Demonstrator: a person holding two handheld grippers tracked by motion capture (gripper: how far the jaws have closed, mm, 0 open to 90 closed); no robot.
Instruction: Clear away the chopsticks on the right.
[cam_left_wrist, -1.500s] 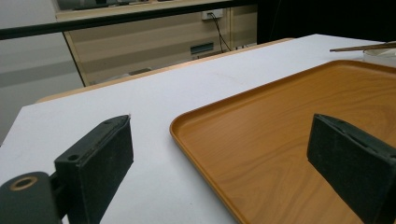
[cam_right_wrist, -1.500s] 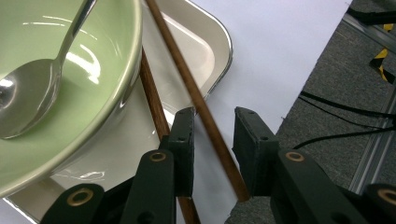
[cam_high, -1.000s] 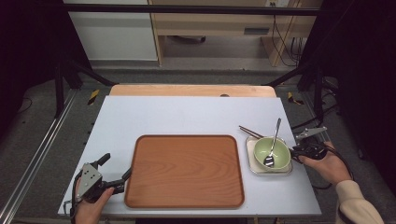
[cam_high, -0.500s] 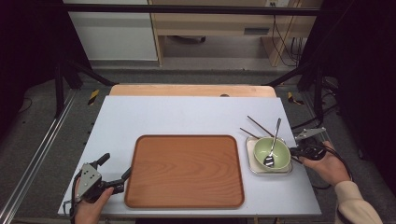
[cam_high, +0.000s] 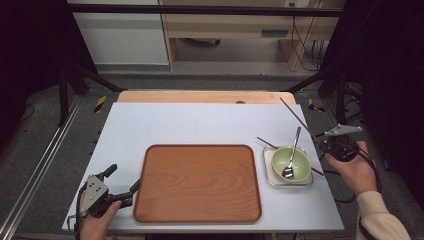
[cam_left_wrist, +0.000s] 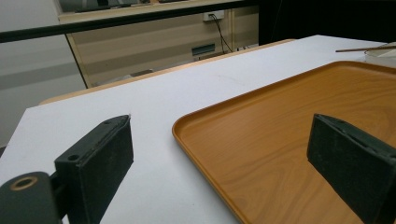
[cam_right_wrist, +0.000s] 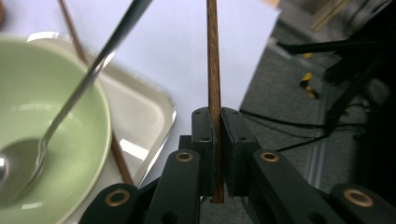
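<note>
I have the right gripper (cam_high: 327, 143) clamped on one wooden chopstick (cam_high: 298, 116), its jaws having just been closing on it. In the right gripper view the chopstick (cam_right_wrist: 214, 70) runs straight up between the two black pads, which press on it from both sides. From above, that stick slants away from the gripper toward the far right corner of the table (cam_high: 200, 122), its far end lifted off the white top.

I take the wooden tray (cam_high: 199, 183) as my landmark. Just to its right sits a small square metal dish (cam_high: 304, 181), and in the dish stands a pale green bowl (cam_high: 300, 161). A metal spoon (cam_high: 293, 152) lies in the bowl, scoop down and handle leaning out over the far rim. A second chopstick (cam_high: 266, 142) lies on the table beyond the tray's far right corner, passing behind the bowl and showing again at the dish's right side. My right gripper is further right still, past the dish, at the table's edge.

My left gripper (cam_high: 122, 186) rests just off the tray's near left corner, jaws spread wide with nothing between them. In the left gripper view one pad (cam_left_wrist: 100, 156) hovers over bare table and the other over the tray's (cam_left_wrist: 289, 135) floor.
</note>
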